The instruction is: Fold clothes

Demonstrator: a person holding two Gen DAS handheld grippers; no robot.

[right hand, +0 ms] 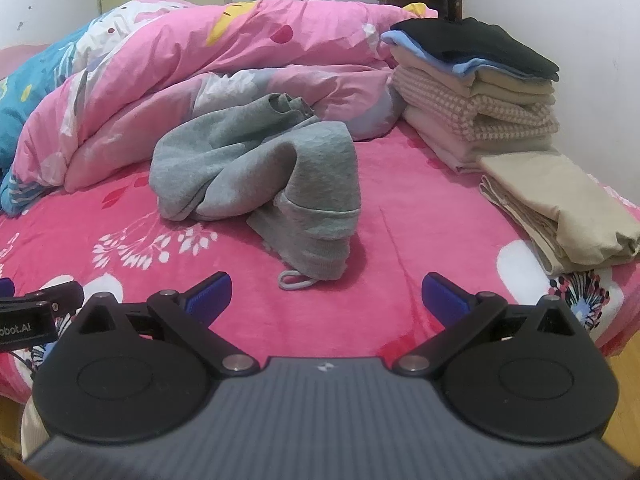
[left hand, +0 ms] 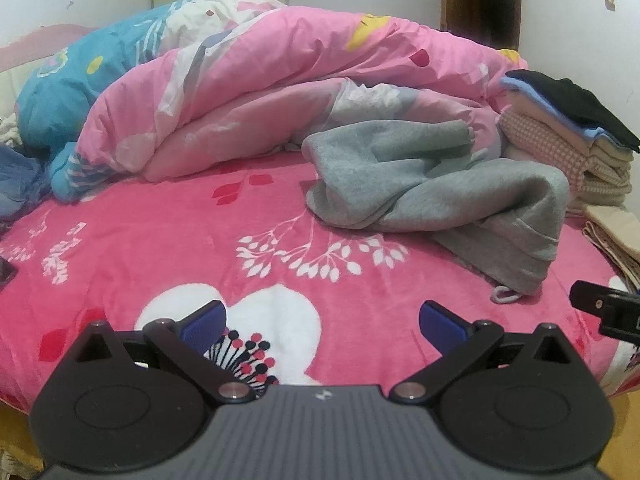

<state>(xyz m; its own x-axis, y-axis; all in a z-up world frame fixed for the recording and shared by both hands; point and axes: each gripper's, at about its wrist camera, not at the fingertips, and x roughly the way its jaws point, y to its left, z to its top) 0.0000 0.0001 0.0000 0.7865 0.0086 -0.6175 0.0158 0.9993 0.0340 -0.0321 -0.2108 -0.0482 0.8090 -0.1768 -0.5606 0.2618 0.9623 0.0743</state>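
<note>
- The left gripper [left hand: 322,322] hovers low over the near edge of the bed [left hand: 160,248], pointing level across the pink floral blanket; its blue-padded jaws are spread wide with nothing between them.
- The right gripper [right hand: 326,294] sits just beside it at a like height and angle, jaws likewise spread wide and empty.
- A crumpled grey sweatshirt [right hand: 260,176] lies unfolded mid-bed, its ribbed hem and a pale drawstring loop [right hand: 294,280] trailing toward the near edge, apart from both grippers.
- A bundled pink and blue duvet [left hand: 248,92] fills the far side of the bed.
- A stack of folded clothes [right hand: 476,92] stands at the far right corner, with a folded beige piece [right hand: 560,208] along the right edge.
</note>
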